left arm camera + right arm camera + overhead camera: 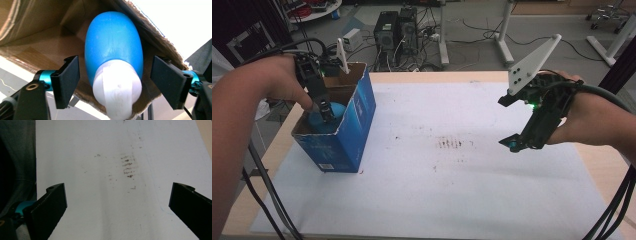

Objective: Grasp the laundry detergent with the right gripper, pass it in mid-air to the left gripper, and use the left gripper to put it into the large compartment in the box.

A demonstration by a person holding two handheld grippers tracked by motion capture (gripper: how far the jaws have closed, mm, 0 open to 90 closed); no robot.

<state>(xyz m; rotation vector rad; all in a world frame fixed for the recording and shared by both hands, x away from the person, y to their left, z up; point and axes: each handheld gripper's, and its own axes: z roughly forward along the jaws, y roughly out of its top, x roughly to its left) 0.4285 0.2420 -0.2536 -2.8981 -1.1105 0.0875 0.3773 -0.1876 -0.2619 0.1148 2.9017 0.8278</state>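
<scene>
Item: blue bottle (113, 45) with white cap (117, 87), lying inside the open cardboard box (362, 105) at the left of the high view.

Left gripper (323, 107): dipped into the box, released; in the left gripper view we see both pads clear of the bottle, one on each side of the cap.

Right gripper (517, 142): at the right of the high view, wide open, holding nothing, above the white sheet (100, 207).

Risks, as we judge them: the lifting jaws could catch the ragged box rim and tip the box; the rounded bottle may roll where it lies.

Materials: smooth glossy plastic, egg-shaped body; matte cylindrical cap; box brown and fibrous inside, printed blue outside, edges torn; sheet smudged with dark marks.
</scene>
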